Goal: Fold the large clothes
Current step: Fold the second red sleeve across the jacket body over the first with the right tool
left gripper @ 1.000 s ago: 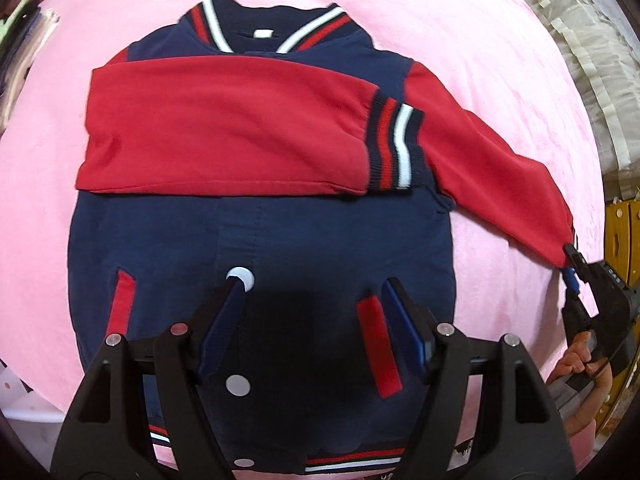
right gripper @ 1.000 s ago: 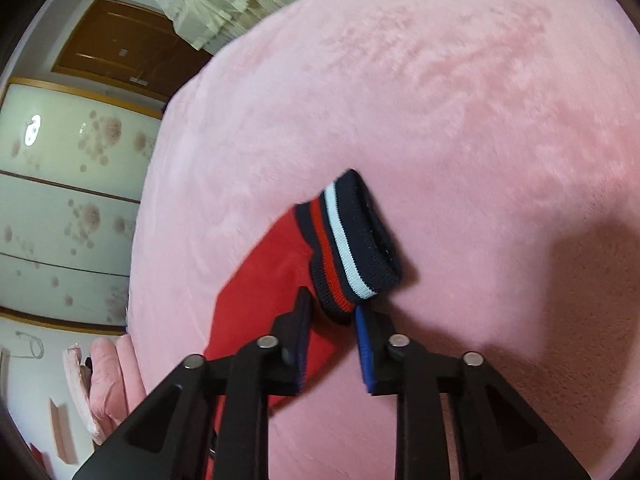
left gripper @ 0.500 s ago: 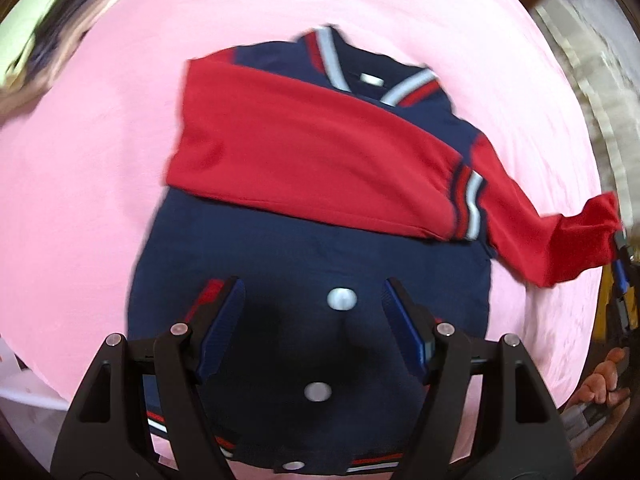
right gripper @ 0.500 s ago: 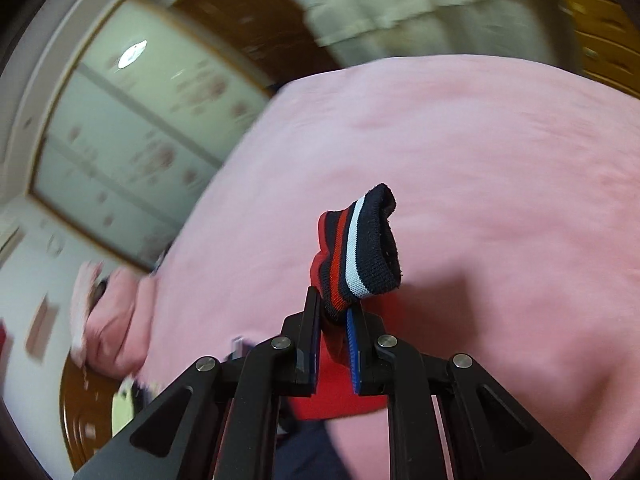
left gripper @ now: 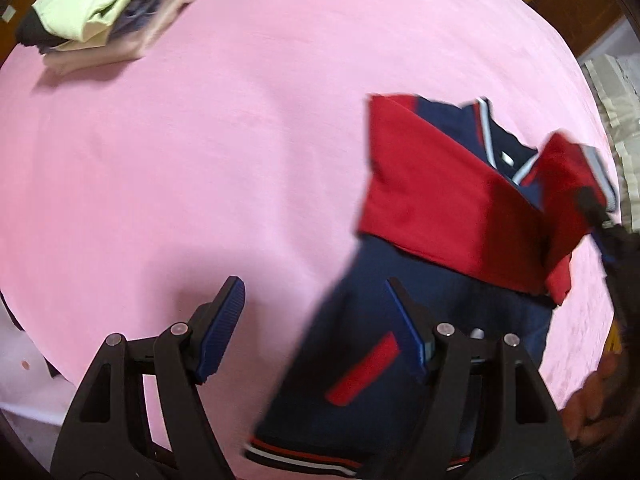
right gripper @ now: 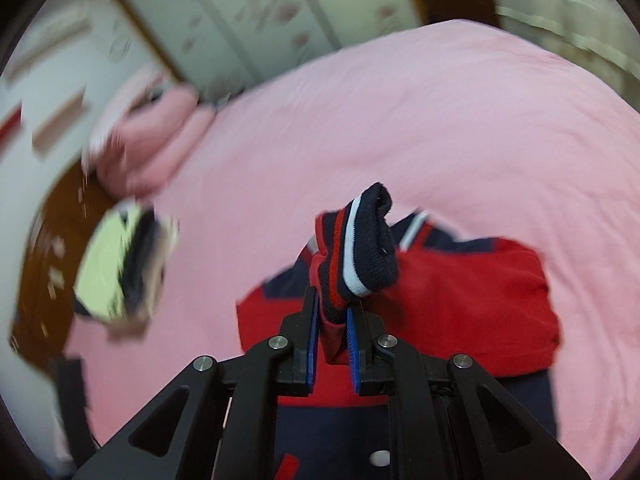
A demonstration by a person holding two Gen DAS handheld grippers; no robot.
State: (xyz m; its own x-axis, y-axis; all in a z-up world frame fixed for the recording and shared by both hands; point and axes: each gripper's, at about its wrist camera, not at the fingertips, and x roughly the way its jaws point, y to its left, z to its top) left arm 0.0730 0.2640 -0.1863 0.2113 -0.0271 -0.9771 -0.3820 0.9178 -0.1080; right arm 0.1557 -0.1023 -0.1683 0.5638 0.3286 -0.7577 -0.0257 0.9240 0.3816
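Observation:
A navy and red varsity jacket (left gripper: 420, 320) lies face up on the pink bed cover (left gripper: 240, 140). One red sleeve (left gripper: 424, 184) is folded across its chest. My right gripper (right gripper: 332, 316) is shut on the other red sleeve just behind its striped cuff (right gripper: 360, 252) and holds it in the air above the jacket's chest (right gripper: 460, 300). That lifted sleeve shows in the left wrist view (left gripper: 568, 200). My left gripper (left gripper: 316, 308) is open and empty, hovering over the jacket's lower left edge.
A stack of folded clothes (left gripper: 112, 8) with a light green piece on top sits at the far left of the bed; it also shows in the right wrist view (right gripper: 120, 268). A pink pillow (right gripper: 148, 144) lies by the wooden bed frame (right gripper: 48, 248). A hand (left gripper: 592, 400) is at lower right.
My right gripper has lifted the sleeve by the cuff off the bed and carried it in over the jacket. My left gripper has swung to the left, past the jacket's edge.

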